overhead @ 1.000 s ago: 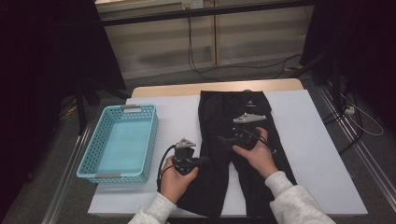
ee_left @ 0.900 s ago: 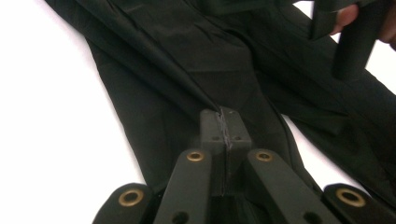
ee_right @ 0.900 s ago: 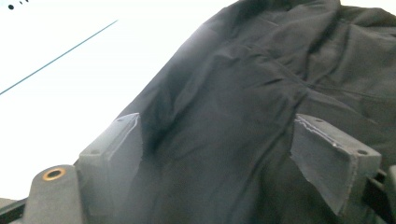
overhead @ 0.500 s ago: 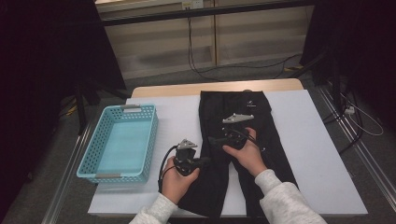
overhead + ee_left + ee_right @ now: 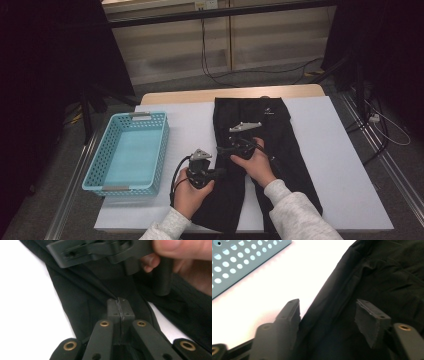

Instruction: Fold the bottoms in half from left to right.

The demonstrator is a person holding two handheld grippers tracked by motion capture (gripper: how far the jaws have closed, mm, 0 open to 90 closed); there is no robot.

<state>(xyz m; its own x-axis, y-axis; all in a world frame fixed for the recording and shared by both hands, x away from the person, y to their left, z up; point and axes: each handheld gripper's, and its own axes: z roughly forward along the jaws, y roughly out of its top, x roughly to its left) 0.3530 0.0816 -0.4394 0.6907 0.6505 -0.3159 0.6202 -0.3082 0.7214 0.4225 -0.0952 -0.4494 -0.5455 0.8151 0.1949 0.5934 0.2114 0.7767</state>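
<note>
Black trousers (image 5: pixel 255 160) are laid flat on the white table (image 5: pixel 340 160), at three o'clock of the blue basket (image 5: pixel 131 152). A fold of their left edge is clamped in the left gripper (image 5: pixel 121 307). The right gripper (image 5: pixel 328 317), at one o'clock of it, has just been closing; fabric lies between its jaws, not yet pinched.
</note>
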